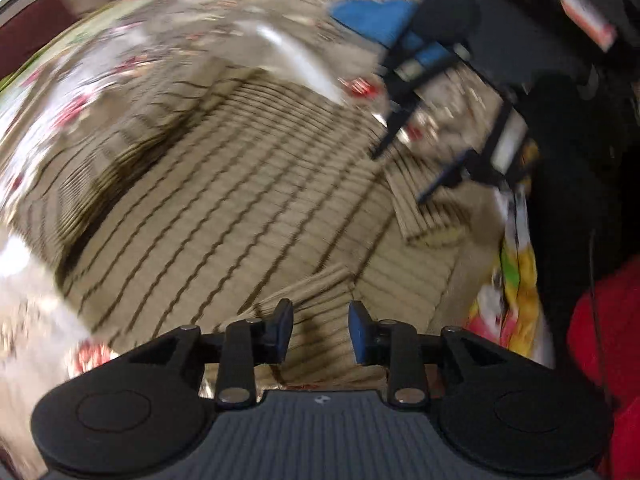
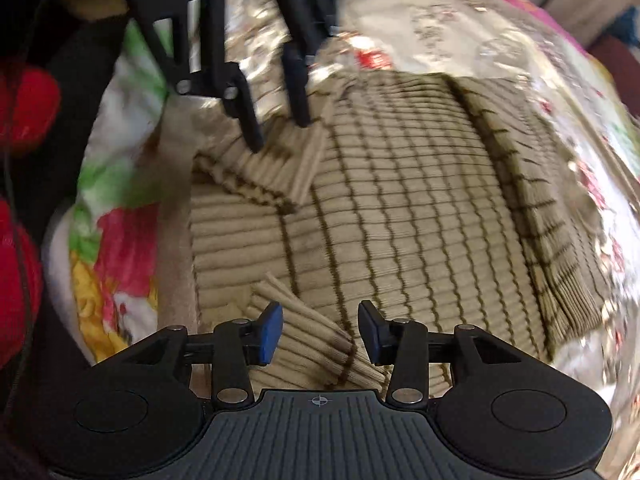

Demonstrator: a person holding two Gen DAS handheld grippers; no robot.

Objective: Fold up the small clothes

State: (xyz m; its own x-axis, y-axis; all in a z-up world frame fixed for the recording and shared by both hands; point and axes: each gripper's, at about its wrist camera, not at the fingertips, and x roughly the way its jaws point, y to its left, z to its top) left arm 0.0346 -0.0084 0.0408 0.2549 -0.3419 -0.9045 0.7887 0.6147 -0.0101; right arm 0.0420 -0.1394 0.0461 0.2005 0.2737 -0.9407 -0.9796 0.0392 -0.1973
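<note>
Right wrist view: right claw [image 2: 320, 332] open over the sweater's [image 2: 400, 208] folded cuff, left claw [image 2: 276, 116] parted above the other cuff

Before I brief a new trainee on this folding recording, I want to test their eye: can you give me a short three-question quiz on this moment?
1. True or false: the right gripper is clamped shut on the beige ribbed sweater.
2. What does the sweater lie on?
A. a bare wooden table
B. a floral bedspread
C. a plain blue mat
3. Fill in: in the right wrist view, the left gripper hangs over a folded-over ______ of the sweater.

Key
1. False: its jaws are open, with a ribbed flap lying between them.
2. B
3. Corner
</note>
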